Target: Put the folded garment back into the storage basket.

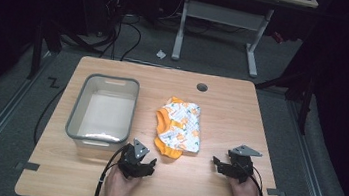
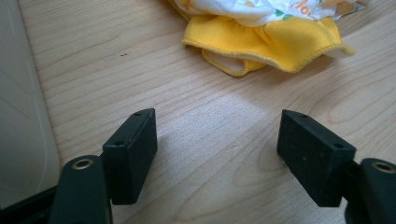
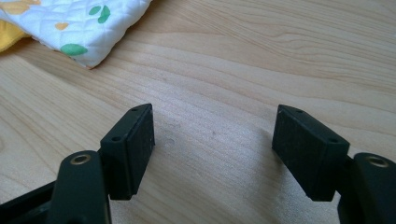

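Nearest the person's edge of the wooden table point(image 1: 211, 193), two hands come in from below, each holding a black gripper. The left gripper point(image 1: 140, 163) sits low on the board just in front of the near short wall of the grey bin point(image 1: 74, 111), its jaws spread wide with nothing between them; in the left gripper view only bare wood lies in the gap, and the bin's pale wall runs along the left edge. The right gripper point(image 1: 224, 165) rests well apart from it toward the table's right side, jaws likewise spread and empty over bare wood. Between the two, a little farther in, lies a small garment point(image 1: 179, 127): quilted white cloth printed with orange and green, with a yellow ruffled hem turned toward the left gripper, near its jaws but not touching them. The garment lies crumpled on the tabletop just beside the bin, outside it. Beyond it a round cable hole point(image 1: 202, 87) marks the far edge.
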Available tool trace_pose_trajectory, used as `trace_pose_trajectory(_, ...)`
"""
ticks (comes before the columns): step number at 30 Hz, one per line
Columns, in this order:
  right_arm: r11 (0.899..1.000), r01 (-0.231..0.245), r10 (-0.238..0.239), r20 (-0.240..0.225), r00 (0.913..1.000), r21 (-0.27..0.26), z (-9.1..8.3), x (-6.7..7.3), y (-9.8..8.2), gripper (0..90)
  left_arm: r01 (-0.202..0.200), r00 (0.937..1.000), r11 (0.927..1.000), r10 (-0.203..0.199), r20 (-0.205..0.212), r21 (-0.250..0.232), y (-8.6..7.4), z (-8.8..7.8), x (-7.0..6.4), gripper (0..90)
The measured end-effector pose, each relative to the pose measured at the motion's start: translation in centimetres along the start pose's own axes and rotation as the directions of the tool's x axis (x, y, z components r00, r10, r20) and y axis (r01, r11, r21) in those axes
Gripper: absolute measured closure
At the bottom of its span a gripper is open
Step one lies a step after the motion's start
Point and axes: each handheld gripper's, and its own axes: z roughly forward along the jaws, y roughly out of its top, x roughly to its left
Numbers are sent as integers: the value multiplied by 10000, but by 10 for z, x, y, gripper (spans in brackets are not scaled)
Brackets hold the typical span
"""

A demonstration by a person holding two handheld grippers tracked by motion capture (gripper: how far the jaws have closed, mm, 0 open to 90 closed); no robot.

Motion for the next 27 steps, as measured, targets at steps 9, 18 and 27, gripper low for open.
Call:
trace_pose_trajectory(9, 10000, 10, -10, -5, 10000, 1, 0, 0, 0, 300, -276, 9995, 9996, 276, 139, 13, 1, 0, -2, 315)
trace_pose_trajectory(18, 10000, 17, -17, -13, 10000, 1, 0, 0, 0, 299, -233, 9991, 9994, 242, 347, -257, 8, -5, -7, 322)
trace_pose_trajectory(27, 10000, 49, -49, -35, 10000, 2, 0, 0, 0, 297, -412, 9979, 9985, 430, 494, -371, 19, -10, -11, 333)
